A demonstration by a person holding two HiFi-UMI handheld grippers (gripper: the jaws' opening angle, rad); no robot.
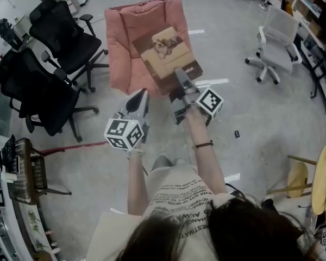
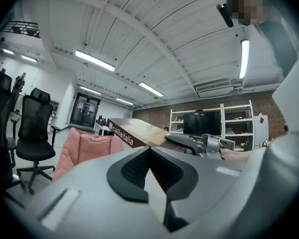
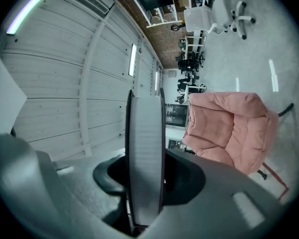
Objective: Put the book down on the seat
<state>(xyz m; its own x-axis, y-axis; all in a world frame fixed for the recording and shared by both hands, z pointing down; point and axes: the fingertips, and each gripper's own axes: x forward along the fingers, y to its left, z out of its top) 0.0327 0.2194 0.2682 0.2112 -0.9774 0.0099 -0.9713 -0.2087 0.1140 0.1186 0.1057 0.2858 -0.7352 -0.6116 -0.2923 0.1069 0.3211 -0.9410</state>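
Brown hardcover book [image 1: 168, 56], pinched by its edge in the right tongs [image 1: 180, 76], hovers over the pink cushioned armchair [image 1: 131, 26] for lowering; left tongs [image 1: 139, 95] idle, pressed together.

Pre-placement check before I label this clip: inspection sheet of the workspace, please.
Surface: pink seat, visible part bare.
Job's things: book raised over the seat, not set down.
Clutter: small black item on the floor.
Grippers: right gripper clamps the book's edge; left gripper shut, empty.
Cables: red line on the floor, cable or tape unclear.
Surroundings: black office chairs, white office chair, wooden stools.
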